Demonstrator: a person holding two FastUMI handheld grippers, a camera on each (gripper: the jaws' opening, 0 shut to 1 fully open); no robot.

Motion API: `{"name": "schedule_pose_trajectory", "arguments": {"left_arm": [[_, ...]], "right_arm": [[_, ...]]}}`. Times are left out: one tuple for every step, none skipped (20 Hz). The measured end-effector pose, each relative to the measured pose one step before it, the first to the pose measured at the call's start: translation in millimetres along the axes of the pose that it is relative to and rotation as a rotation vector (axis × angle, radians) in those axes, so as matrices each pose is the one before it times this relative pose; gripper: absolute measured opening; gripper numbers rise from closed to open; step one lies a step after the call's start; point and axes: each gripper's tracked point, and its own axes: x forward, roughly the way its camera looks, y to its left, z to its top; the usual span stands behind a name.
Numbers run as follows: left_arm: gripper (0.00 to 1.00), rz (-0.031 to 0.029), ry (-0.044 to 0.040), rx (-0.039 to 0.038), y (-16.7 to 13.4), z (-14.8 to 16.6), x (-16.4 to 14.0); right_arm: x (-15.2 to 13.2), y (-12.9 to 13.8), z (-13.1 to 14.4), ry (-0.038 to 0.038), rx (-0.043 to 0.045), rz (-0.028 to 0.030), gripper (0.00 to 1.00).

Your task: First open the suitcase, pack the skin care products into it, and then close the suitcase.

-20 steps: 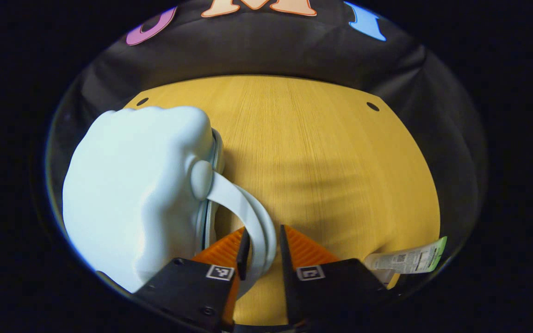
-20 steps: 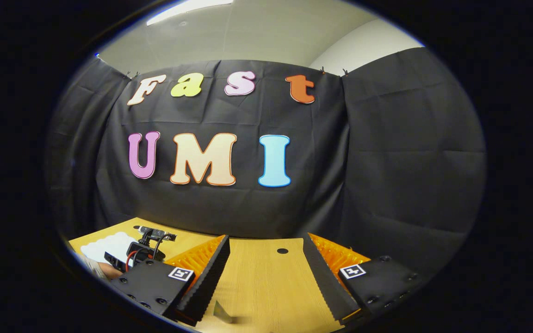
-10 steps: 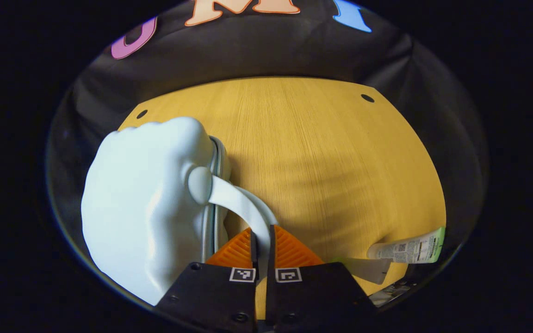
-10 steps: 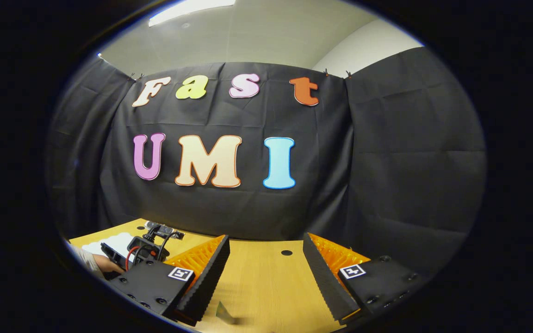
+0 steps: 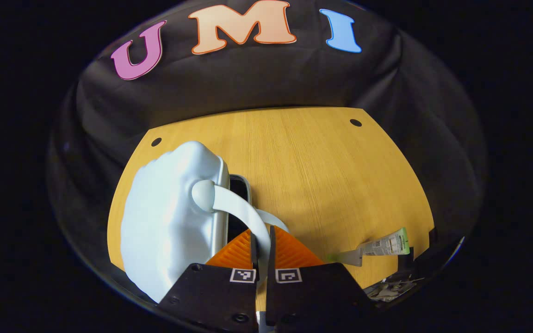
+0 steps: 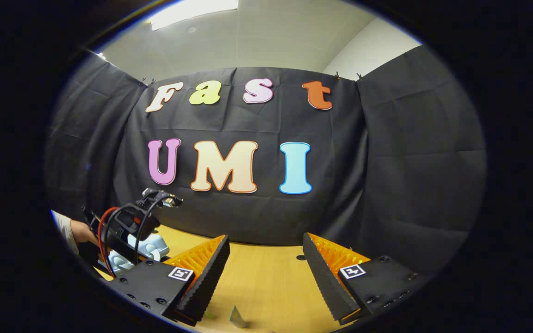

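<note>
The table [image 5: 322, 157] is seen as a bare wooden top with the case [image 5: 169, 222] resting toward its left edge. Since a second ago the lid has been raised: where both shells lay shut together, a dark gap [image 5: 238, 203] is now shown between the upper shell and the lower rim. The opening step is therefore judged to be under way, not finished.

The left gripper [image 5: 262, 243] is closed on the handle [image 5: 243, 212], with both orange fingers pressed against the strap; a second ago they stood apart on either side of it. In the right gripper view the left gripper [image 6: 127, 226] is seen higher than before, above the case at the table's left edge, which agrees with a lifting pull.

The right gripper [image 6: 266, 273] is held spread and empty above the table, as it was a second ago.

One tube [image 5: 377, 247] is seen lying near the table's right edge, well apart from the case. It is yet to be packed. Whether other products are present cannot be told.
</note>
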Motion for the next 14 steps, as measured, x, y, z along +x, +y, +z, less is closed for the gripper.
{"name": "schedule_pose_trajectory", "arguments": {"left_arm": [[0.01,-0.00547,-0.0128,-0.00661,2.48,1.79,-0.9],[0.01,0.00209,-0.01489,-0.00184,1.58,2.15,-1.69],[0.01,0.0048,-0.0171,0.00517,0.82,3.44,-3.43],[0.01,0.00833,-0.01992,0.00277,2.06,4.99,-4.18],[0.01,0.00899,-0.0158,-0.00068,1.73,4.96,-3.6],[0.01,0.01123,-0.02279,-0.01028,1.25,3.38,-6.5],[0.01,0.00921,-0.02926,-0.00509,0.19,-0.15,-5.85],[0.01,0.0111,-0.02066,-0.00152,1.95,0.28,-8.18],[0.01,0.01201,-0.0158,0.00382,0.65,2.9,-2.56],[0.01,0.01538,-0.01678,0.00723,1.31,2.5,-1.29],[0.01,0.02097,-0.01363,0.00081,4.65,4.48,-4.01],[0.01,0.02744,0.00002,0.00198,7.37,2.64,-3.38],[0.01,0.02965,-0.0102,0.00857,15.02,2.35,1.88],[0.01,0.03104,-0.01507,0.01102,14.39,3.95,1.45]], "right_arm": [[1.63,6.04,-0.43,0.00088,0.00332,0.01252,0.98],[1.68,5.89,-0.19,-0.00009,-0.00087,0.01128,0.98],[-0.31,6.09,-0.89,0.00098,-0.00268,0.01043,0.98],[0.66,5.55,0.31,-0.00114,-0.00198,0.01176,0.98],[0.34,6.25,0.15,-0.0012,-0.00268,0.01092,0.98],[0.87,4.58,0.22,-0.00031,-0.00373,0.00827,0.98],[1.23,2.7,-1.76,0.00237,-0.0025,0.00665,0.98],[1.51,3.37,-0.63,0.00363,0.00076,0.00378,0.98],[1.81,3.36,-1.27,0.00548,0.00389,0.00312,0.98],[2.37,4.05,-0.33,0.005,0.00455,0.0059,0.98],[2.06,4.31,0.42,-0.00042,0.00071,0.0026,0.98],[1.61,2.26,1.76,-0.00627,0.00057,-0.00141,0.98],[2.46,4.67,2.52,-0.00453,0.00419,0.00143,0.98],[1.53,5.71,0.47,-0.00197,0.00579,0.00458,0.99]]}}
